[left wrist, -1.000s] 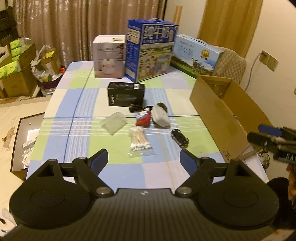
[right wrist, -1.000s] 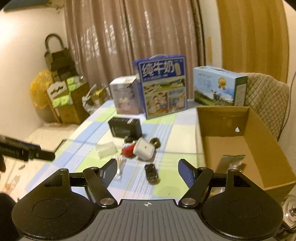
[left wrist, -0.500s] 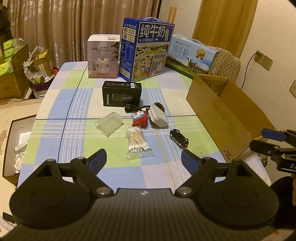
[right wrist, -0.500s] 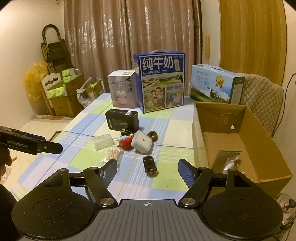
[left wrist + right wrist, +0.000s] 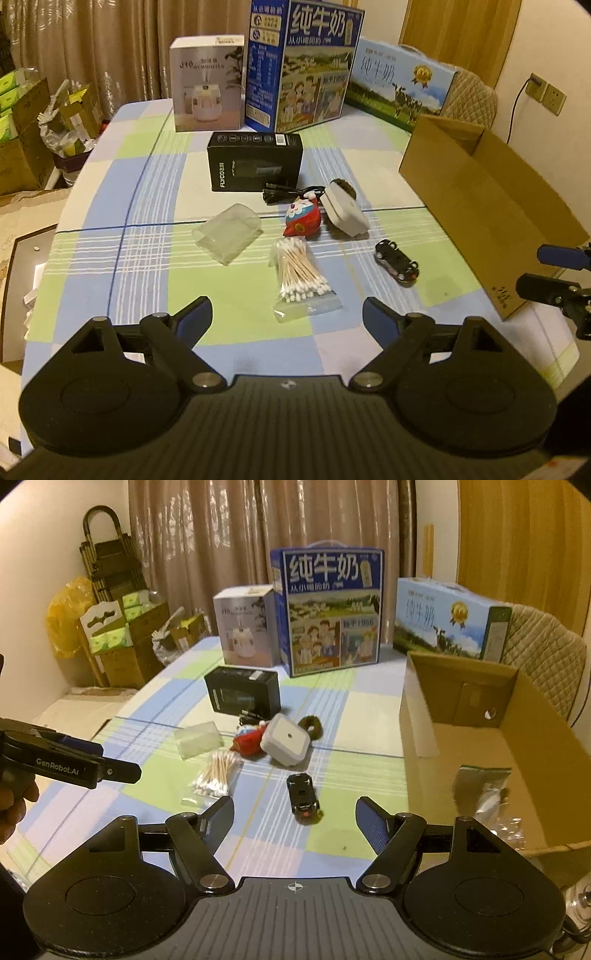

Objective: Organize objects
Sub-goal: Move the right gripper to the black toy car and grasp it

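Observation:
Small objects lie mid-table: a bag of cotton swabs (image 5: 300, 275) (image 5: 216, 771), a black toy car (image 5: 396, 260) (image 5: 303, 793), a red toy (image 5: 303, 221), a white adapter (image 5: 343, 210) (image 5: 284, 743), a clear plastic case (image 5: 227, 232) and a black box (image 5: 255, 166). An open cardboard box (image 5: 480, 206) (image 5: 424, 716) stands at the right with a plastic bag (image 5: 480, 790) inside. My left gripper (image 5: 286, 314) is open and empty, just short of the swabs. My right gripper (image 5: 295, 814) is open and empty, just short of the car.
Two milk cartons (image 5: 306, 62) (image 5: 399, 85) and a white appliance box (image 5: 207, 85) stand at the table's far edge. A chair (image 5: 546, 653) is behind the cardboard box. Stacked boxes (image 5: 118, 642) sit on the floor at left.
Both grippers have moved forward towards the table objects, which now look larger and closer. Both stay open and empty.

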The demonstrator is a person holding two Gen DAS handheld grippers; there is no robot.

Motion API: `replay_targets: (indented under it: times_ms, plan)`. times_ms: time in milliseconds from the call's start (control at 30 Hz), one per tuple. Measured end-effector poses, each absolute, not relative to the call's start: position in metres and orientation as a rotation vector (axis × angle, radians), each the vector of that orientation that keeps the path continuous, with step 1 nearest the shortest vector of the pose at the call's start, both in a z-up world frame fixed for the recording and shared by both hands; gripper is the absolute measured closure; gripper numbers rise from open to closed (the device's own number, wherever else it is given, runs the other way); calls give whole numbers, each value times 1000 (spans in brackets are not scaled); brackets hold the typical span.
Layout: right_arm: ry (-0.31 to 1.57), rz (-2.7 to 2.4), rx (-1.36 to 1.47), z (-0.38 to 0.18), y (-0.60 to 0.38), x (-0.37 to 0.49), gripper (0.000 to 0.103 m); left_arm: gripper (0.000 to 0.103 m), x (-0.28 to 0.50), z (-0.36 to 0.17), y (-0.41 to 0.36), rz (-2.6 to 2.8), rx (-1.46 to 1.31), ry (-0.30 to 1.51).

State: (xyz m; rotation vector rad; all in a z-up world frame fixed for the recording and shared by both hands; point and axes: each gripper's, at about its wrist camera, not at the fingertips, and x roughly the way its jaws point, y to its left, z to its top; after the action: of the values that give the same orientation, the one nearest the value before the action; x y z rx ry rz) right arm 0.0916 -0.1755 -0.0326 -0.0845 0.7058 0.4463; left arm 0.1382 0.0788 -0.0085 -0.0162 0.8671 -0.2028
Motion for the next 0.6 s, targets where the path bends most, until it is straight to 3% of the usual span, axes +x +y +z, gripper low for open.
replay_targets:
  times_ms: [600]
  plan:
    - [816,538,-149,-109,-153,182,33,18,202,-66,55,-191,13,904]
